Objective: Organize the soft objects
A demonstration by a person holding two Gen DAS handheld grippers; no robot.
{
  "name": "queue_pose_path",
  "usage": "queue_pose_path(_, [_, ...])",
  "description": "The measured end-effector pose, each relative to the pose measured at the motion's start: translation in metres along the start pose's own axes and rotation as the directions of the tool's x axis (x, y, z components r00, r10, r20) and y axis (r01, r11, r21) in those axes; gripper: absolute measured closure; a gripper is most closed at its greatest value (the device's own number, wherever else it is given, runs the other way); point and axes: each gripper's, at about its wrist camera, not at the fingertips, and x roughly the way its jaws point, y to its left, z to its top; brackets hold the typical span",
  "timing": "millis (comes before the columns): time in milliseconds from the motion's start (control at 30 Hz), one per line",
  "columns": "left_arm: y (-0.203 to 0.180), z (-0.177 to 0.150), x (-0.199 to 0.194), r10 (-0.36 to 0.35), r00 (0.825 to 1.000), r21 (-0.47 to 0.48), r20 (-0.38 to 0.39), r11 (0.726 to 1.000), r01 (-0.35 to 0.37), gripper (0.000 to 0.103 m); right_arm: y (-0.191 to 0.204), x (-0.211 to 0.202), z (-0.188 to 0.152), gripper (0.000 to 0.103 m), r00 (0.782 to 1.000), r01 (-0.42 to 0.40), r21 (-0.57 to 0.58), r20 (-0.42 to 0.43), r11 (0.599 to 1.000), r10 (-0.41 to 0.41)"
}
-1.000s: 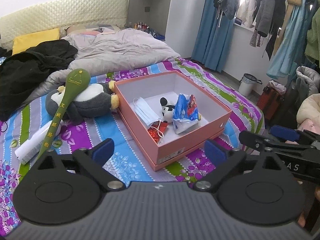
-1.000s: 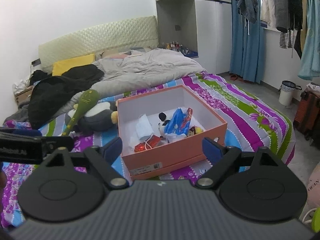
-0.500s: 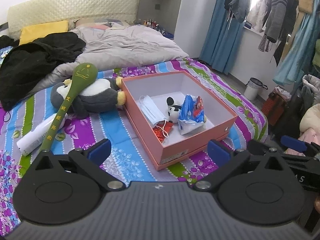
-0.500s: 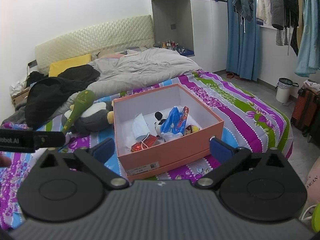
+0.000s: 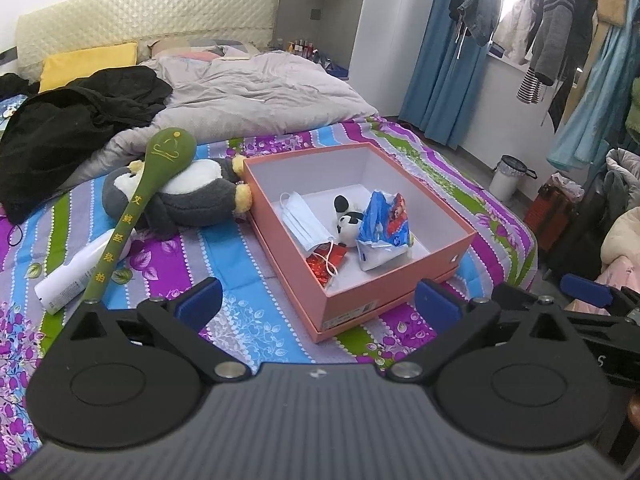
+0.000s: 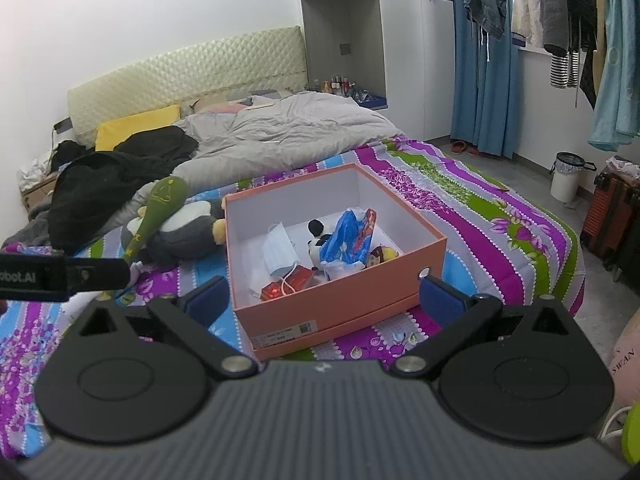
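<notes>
An open pink box (image 5: 392,290) (image 6: 340,300) sits on the striped bed. Inside lie a face mask (image 5: 304,222) (image 6: 280,254), a small panda toy (image 5: 347,222) (image 6: 318,240), a blue snack bag (image 5: 386,226) (image 6: 348,242) and a red packet (image 5: 326,262). A grey penguin plush (image 5: 180,200) (image 6: 180,228) lies left of the box with a green massage stick (image 5: 136,208) (image 6: 154,212) across it. My left gripper (image 5: 318,306) and right gripper (image 6: 324,298) are both open and empty, held above the bed's near edge in front of the box.
A white tube (image 5: 76,276) lies by the stick's handle. Black clothes (image 5: 72,128) and a grey duvet (image 5: 260,96) cover the far bed. A bin (image 5: 512,178), a suitcase (image 6: 608,216) and hanging clothes (image 5: 560,32) stand at the right.
Both grippers have shifted slightly; the box sits a little more central and closer in both views. Both stay open. Nothing on the bed has moved.
</notes>
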Motion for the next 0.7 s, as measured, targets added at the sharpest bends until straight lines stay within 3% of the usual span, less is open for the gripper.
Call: queue_pose_path(700, [0.0036,0.0031,-0.0042,-0.004,1.000,-0.016,0.007,1.000,0.004,0.000,0.0019,-0.0014,0.0002,0.000,1.000,0.001,-0.005,0.005,1.000,-0.001])
